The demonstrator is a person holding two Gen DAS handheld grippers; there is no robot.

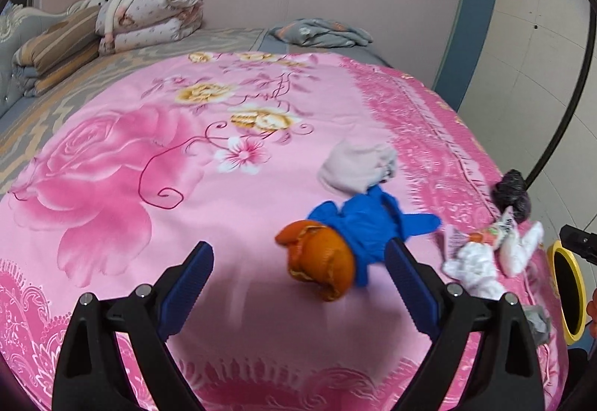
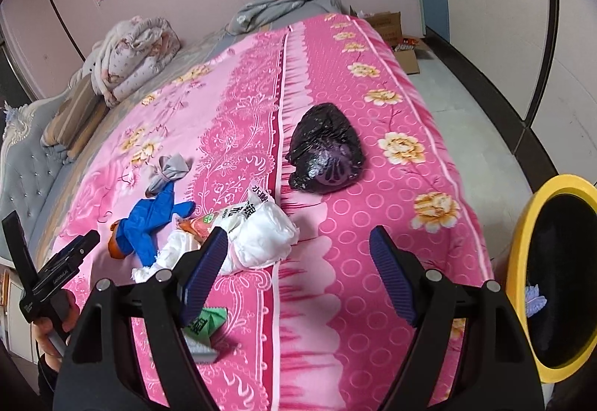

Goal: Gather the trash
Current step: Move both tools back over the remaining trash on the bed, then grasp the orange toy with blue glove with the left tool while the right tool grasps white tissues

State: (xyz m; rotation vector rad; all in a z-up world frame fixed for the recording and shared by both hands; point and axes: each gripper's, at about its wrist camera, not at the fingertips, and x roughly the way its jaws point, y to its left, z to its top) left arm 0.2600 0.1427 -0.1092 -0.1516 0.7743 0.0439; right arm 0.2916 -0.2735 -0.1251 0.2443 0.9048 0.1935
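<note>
Hovering with jaws spread and empty, the left gripper (image 1: 298, 284) frames the orange peel (image 1: 319, 263) and blue glove (image 1: 367, 228) near the bed's (image 1: 112, 165) foot edge, likely lining up a first pick. The right gripper (image 2: 300, 275), equally wide and empty, hangs between the white wrapper (image 2: 261, 235) and black bag (image 2: 324, 150), beside the yellow bin (image 2: 520, 262) waiting off the bed's corner.

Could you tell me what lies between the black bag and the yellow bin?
Nothing: in the right wrist view only bare pink bedspread runs from the black bag to the bed's edge, with the yellow bin just past it.
</note>
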